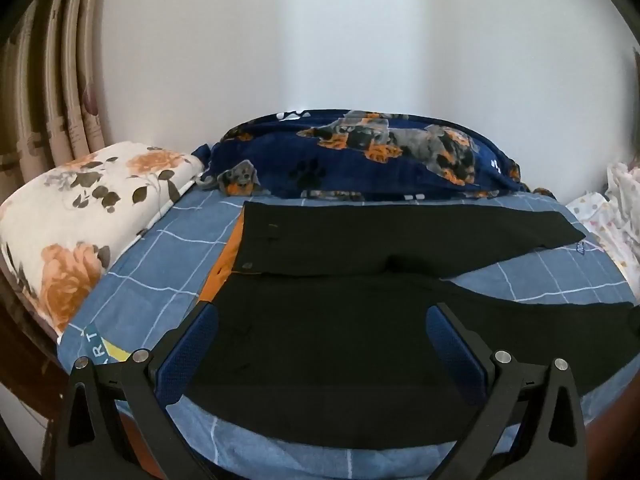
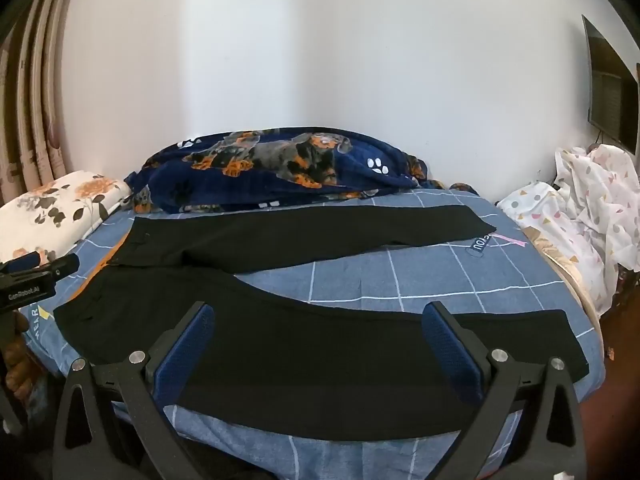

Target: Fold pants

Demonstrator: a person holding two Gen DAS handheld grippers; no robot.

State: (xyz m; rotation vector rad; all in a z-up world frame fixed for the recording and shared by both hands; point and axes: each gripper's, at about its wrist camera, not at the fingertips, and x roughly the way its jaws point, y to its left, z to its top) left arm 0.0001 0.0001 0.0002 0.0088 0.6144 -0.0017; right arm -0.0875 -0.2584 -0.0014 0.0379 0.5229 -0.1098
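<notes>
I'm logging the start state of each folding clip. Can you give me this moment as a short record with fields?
garment: black pants, laid flat, legs spread apart, unfolded
surface: bed with blue checked sheet
waistband: toward the floral pillow
behind pants: navy dog-print blanket
left gripper: open, holding nothing, over the near leg's waist end
right gripper: open, holding nothing, over the near leg
fold progress: none visible

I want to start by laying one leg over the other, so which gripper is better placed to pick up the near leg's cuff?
Probably the right gripper: open, over the near leg of the black pants, cuff just to its right. The left gripper, also open, hovers at the waistband end.
</notes>
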